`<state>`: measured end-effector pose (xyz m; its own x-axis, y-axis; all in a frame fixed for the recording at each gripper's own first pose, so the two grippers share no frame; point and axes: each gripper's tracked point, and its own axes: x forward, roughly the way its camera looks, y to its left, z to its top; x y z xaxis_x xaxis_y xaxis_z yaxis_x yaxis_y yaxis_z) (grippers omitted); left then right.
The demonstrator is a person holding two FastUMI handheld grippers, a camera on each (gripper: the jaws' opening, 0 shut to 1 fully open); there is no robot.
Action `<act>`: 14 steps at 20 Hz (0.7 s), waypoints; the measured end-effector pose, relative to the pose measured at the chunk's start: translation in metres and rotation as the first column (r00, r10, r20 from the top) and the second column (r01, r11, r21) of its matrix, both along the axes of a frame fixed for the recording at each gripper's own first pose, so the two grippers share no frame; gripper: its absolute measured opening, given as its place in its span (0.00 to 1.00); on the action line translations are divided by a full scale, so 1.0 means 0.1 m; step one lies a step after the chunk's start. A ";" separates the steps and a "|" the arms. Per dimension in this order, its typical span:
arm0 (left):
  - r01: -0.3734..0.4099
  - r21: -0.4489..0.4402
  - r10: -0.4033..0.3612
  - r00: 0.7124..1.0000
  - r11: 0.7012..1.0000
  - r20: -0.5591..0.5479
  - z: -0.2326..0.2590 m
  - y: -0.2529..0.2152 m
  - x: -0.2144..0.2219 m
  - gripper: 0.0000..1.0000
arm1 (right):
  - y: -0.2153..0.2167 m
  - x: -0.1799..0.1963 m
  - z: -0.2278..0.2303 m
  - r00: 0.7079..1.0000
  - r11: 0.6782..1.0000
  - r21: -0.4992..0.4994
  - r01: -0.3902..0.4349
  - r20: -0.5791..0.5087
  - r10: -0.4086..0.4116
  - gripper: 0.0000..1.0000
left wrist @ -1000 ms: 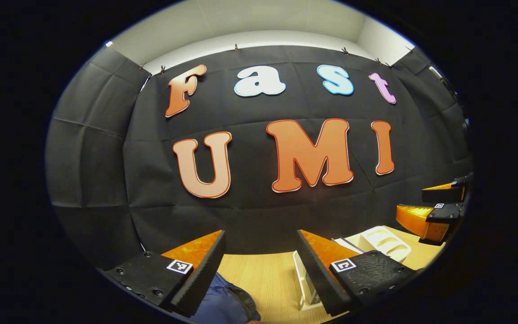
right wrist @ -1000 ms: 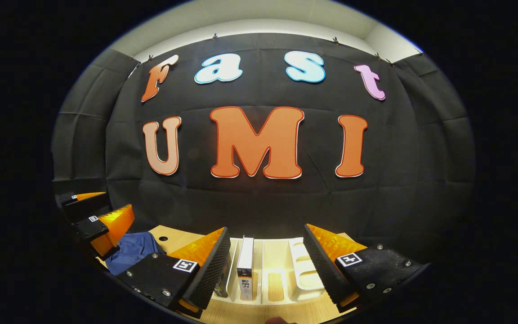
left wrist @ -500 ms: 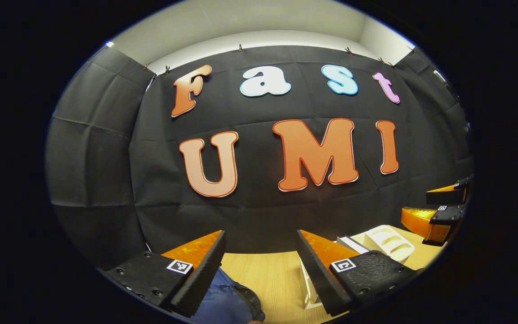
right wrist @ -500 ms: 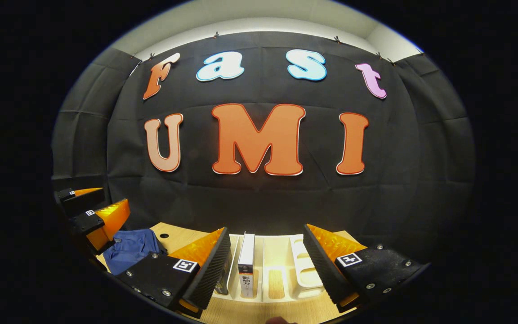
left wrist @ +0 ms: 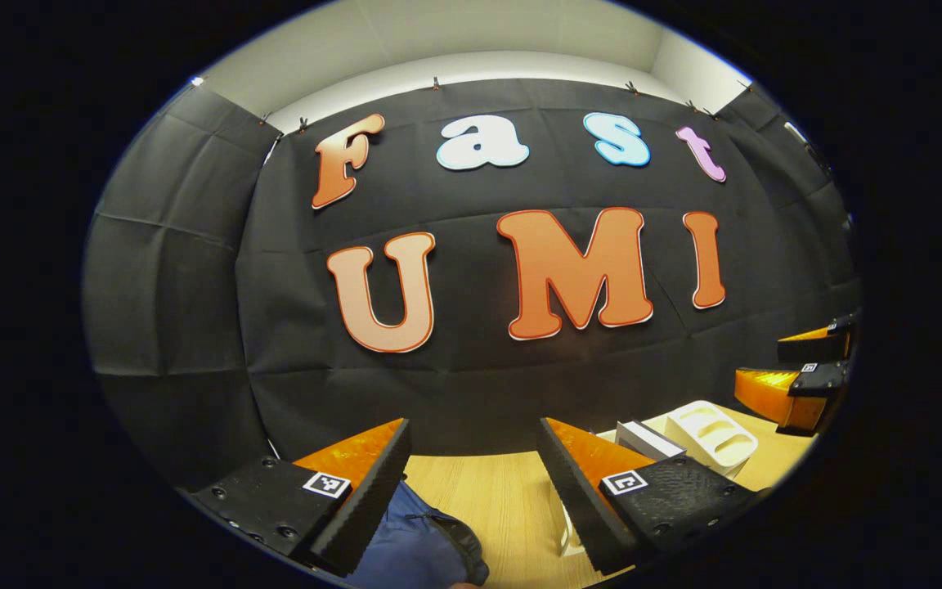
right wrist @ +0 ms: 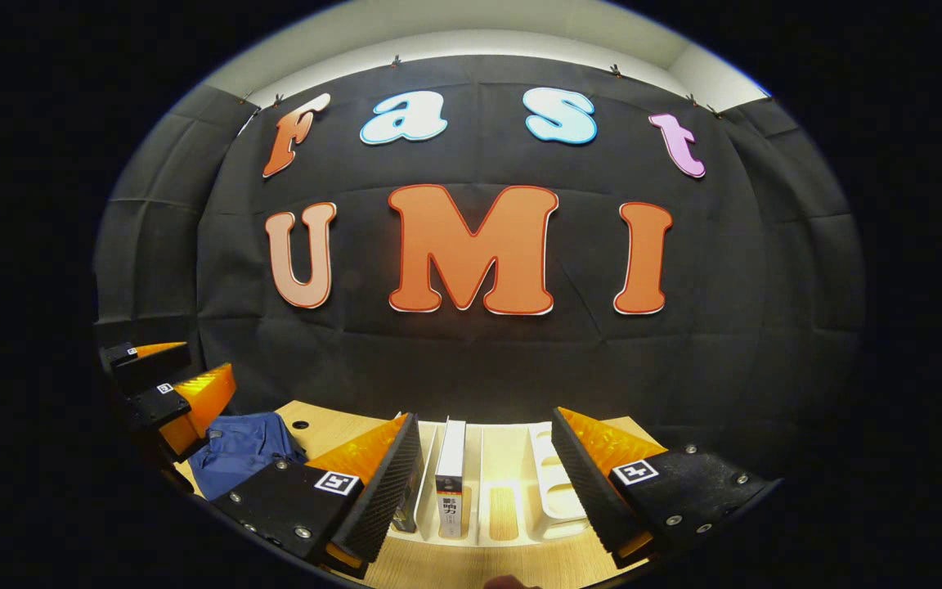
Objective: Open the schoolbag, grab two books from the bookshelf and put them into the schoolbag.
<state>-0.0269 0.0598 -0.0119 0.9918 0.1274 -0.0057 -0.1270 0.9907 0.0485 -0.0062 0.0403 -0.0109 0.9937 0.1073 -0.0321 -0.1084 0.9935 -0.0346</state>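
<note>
In the left gripper view my left gripper (left wrist: 475, 478) is open above the wooden table (left wrist: 495, 499), and the blue schoolbag (left wrist: 418, 544) lies just below its left finger. The white bookshelf rack (left wrist: 712, 433) with a book (left wrist: 643, 438) stands to the right, near the right gripper (left wrist: 806, 368). In the right gripper view my right gripper (right wrist: 483, 470) is open and faces the white bookshelf rack (right wrist: 549, 487). A white-spined book (right wrist: 449, 478) stands upright in it, with a darker book (right wrist: 407, 511) partly hidden behind the left finger. The schoolbag (right wrist: 238, 454) lies left, under the left gripper (right wrist: 164, 380).
The black cloth wall rises close behind the table (right wrist: 332, 425). A small round hole (right wrist: 300, 425) shows in the tabletop near the bag. Bare wood lies between the bag and the rack.
Both views have tilted down a little, so more of the schoolbag, rack and table show. Both grippers stay open with nothing held.
</note>
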 end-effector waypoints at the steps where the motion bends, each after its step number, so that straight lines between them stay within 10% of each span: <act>1: 0.000 0.006 0.000 1.000 1.000 -0.009 -0.04 0.01 -0.01 0.95 | 0.00 0.00 -0.01 1.000 1.000 0.001 0.000 -0.001 0.000 0.97; 14: -0.008 0.199 0.059 0.966 0.980 -0.252 -1.11 0.41 -0.19 0.95 | -0.06 0.11 -0.24 0.999 1.000 -0.013 0.002 -0.054 -0.003 0.97</act>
